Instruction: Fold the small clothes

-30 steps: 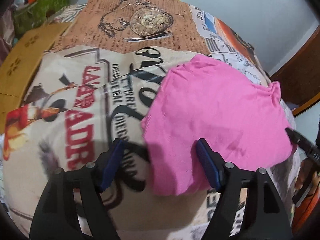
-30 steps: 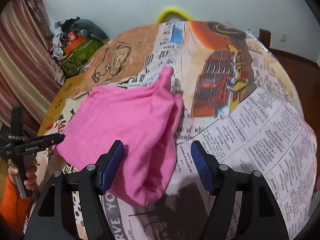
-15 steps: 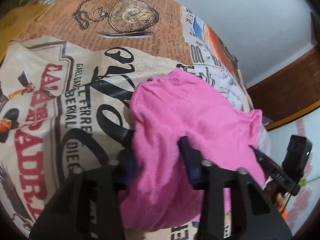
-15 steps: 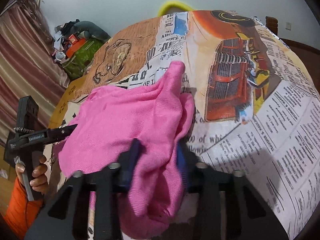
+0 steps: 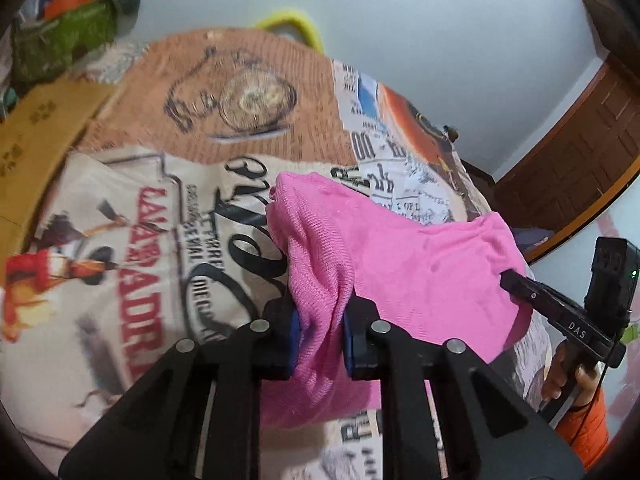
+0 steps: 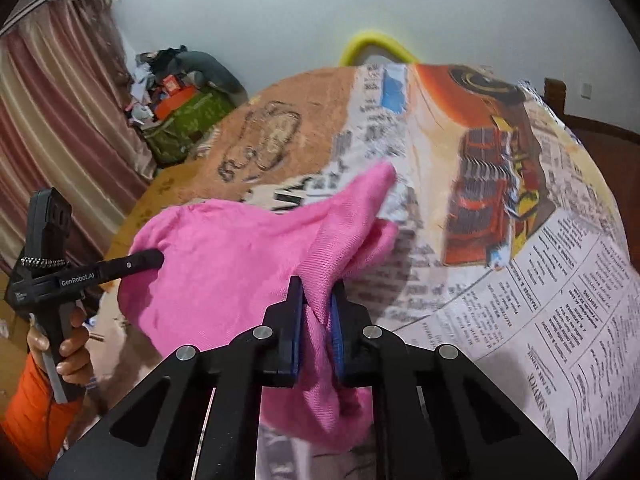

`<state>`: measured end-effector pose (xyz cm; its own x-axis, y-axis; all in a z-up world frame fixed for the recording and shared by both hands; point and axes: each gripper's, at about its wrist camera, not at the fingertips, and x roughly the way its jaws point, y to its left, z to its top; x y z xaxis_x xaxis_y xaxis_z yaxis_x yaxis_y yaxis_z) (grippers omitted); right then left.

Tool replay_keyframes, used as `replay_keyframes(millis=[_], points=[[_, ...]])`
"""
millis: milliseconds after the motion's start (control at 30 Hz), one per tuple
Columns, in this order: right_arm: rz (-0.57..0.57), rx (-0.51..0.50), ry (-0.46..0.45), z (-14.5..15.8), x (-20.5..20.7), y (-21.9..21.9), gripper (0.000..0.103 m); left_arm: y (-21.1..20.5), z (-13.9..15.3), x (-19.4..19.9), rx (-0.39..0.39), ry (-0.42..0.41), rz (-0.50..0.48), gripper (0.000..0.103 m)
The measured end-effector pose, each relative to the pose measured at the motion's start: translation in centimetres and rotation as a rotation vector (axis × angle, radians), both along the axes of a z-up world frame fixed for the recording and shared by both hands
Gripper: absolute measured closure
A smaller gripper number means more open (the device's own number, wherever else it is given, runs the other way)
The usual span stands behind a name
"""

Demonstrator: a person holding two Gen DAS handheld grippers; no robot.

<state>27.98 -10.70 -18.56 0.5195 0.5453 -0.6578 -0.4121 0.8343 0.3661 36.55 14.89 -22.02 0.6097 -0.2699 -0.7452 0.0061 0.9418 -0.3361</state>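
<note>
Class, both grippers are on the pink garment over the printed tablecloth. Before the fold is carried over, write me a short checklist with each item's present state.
1. Left gripper clamped on the pink garment: ok; its jaws have just been closing.
2. Right gripper clamped on the garment: ok; also just been closing.
3. Near edge raised off the tablecloth: ok.
4. Far edge lying flat: not ok, one corner sticks up.
5. Grips at matching corners: cannot tell.
</note>
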Motion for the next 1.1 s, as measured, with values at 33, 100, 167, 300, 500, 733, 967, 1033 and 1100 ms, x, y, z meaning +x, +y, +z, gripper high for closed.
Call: replay_keyframes(millis=[33, 100, 167, 300, 500, 733, 967, 1033, 1100], points=[[0.009, -0.004, -0.013, 0.5, -0.4, 0.5, 0.093, 0.2, 0.8, -0.8, 0.017, -0.016, 0.003, 0.087], [0.03, -0.009, -0.042, 1.7, -1.5, 1.4, 0.093, 0.8, 2.1, -2.3, 0.038, -0.045, 0.01, 0.087], [0.047, -0.014, -0.068, 2.8, -2.4, 2.3, 0.093, 1.4, 3.4, -3.9, 0.053, -0.071, 0.02, 0.087], [0.078, -0.005, -0.109, 4.8, -4.3, 4.0, 0.093, 2.9, 5.6, -7.1, 0.083, -0.113, 0.04, 0.087], [0.121, 0.01, -0.113, 5.9, -6.6, 6.8, 0.093, 5.8, 6.4, -10.5, 0.116, -0.091, 0.081, 0.087], [0.167, -0.028, -0.025, 2.2, -7.7, 10.8, 0.093, 9.3, 1.5, -12.1, 0.081, 0.04, 0.13, 0.087], [0.167, -0.097, 0.083, -2.4, -6.9, 12.3, 0.093, 11.2, -4.3, -12.3, 0.137, 0.157, 0.175, 0.083], [0.171, -0.134, 0.091, -3.1, -6.6, 12.3, 0.093, 11.6, -4.8, -12.5, 0.187, 0.163, 0.194, 0.083], [0.176, -0.174, 0.083, -3.3, -6.7, 12.3, 0.091, 12.1, -5.0, -12.6, 0.249, 0.17, 0.211, 0.083]])
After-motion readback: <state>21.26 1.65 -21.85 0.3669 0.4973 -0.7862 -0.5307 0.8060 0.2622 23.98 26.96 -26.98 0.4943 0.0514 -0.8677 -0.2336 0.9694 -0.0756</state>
